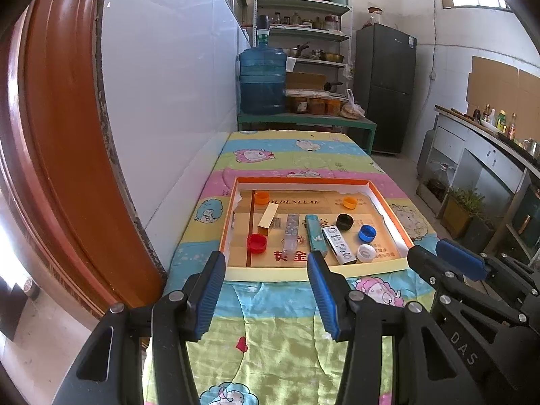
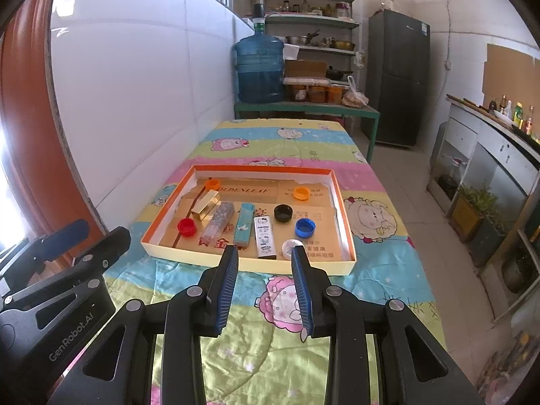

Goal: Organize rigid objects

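Left wrist view shows my left tongs (image 1: 266,263) standing wide and empty above the near rim of the orange tray (image 1: 314,272), which rests on the cartoon-print cloth covering the surface (image 1: 283,330); right wrist view shows my right tongs (image 2: 265,253) at a narrower gap, also empty, over the same near rim. All task items lie inside the tray: four slim boxes in a close row at the middle, namely the gold box (image 2: 205,208), the clear box (image 2: 218,221), the teal box (image 2: 244,225) and the white cartoon box (image 2: 264,238), with loose caps around them. Hazard one: the boxes lie just beside one another, so a finger lowered between two of them is likely to shove the neighbour askew instead of seating on the target. Hazard two: the red cap (image 2: 186,227) sits near the gold box and the white cap (image 2: 291,247) near the cartoon box; these are low and round, and I judge that they may squirt out of a narrow pinch or skid across the cardboard liner. Hazard three: the near tray wall stands directly under both tongs, so a steep descent could strike it and shift the whole tray on the soft cloth. Hazard four: both tongs work close together, so crossing reaches risk collision.
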